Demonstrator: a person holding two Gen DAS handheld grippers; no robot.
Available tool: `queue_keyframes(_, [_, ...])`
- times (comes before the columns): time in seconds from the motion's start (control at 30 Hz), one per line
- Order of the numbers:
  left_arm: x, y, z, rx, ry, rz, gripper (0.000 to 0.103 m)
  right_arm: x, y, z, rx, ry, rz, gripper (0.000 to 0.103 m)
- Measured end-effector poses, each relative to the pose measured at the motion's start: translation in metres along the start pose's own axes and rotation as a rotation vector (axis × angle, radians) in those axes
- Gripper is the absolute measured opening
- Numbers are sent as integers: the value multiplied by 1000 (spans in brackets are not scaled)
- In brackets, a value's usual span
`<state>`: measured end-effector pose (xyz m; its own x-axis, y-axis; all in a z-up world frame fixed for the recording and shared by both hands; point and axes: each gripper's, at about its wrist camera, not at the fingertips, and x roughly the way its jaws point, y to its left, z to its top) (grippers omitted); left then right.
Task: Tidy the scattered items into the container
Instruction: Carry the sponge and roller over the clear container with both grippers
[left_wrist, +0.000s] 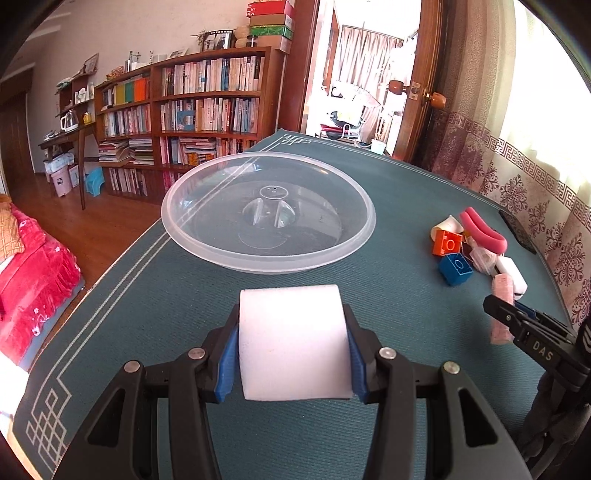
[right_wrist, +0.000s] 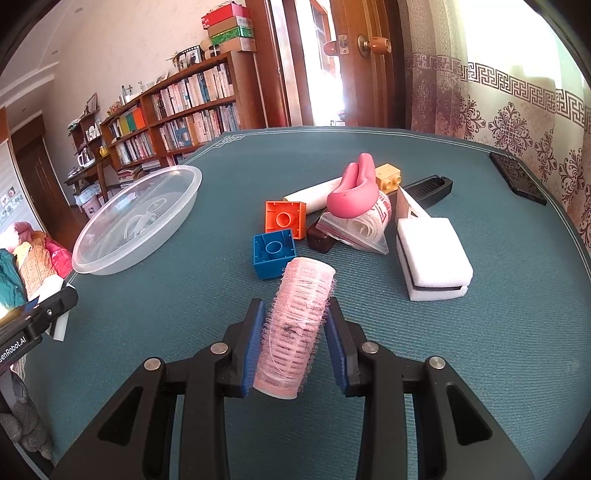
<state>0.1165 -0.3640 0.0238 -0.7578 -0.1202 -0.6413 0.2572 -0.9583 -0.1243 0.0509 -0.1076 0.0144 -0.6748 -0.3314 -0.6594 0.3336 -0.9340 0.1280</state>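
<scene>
Clear plastic bowl sits empty on green surface. Left claw grips white foam block just before it; right claw clamps pink hair roller (toy bricks beyond).

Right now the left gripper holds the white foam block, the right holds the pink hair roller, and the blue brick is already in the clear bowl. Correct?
Not quite. The blue brick sits on the mat beside the orange brick, outside the clear bowl, as the right wrist view shows. The left gripper does hold the white foam block, the right gripper the pink hair roller.
</scene>
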Motion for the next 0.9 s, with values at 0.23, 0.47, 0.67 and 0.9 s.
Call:
queue_keyframes(0.23, [-6, 26, 20, -27, -48, 37, 53, 6, 23, 13, -41, 6, 32, 35])
queue_keyframes(0.47, [-12, 49, 39, -68, -95, 46, 53, 7, 63, 40, -66, -29, 101, 35])
queue_keyframes(0.67, [-13, 61, 48, -77, -126, 59, 53, 10, 94, 62, -60, -58, 164, 36])
queue_keyframes(0.9, [-10, 68, 66, -93, -168, 59, 53, 29, 119, 80, -29, -31, 229, 36])
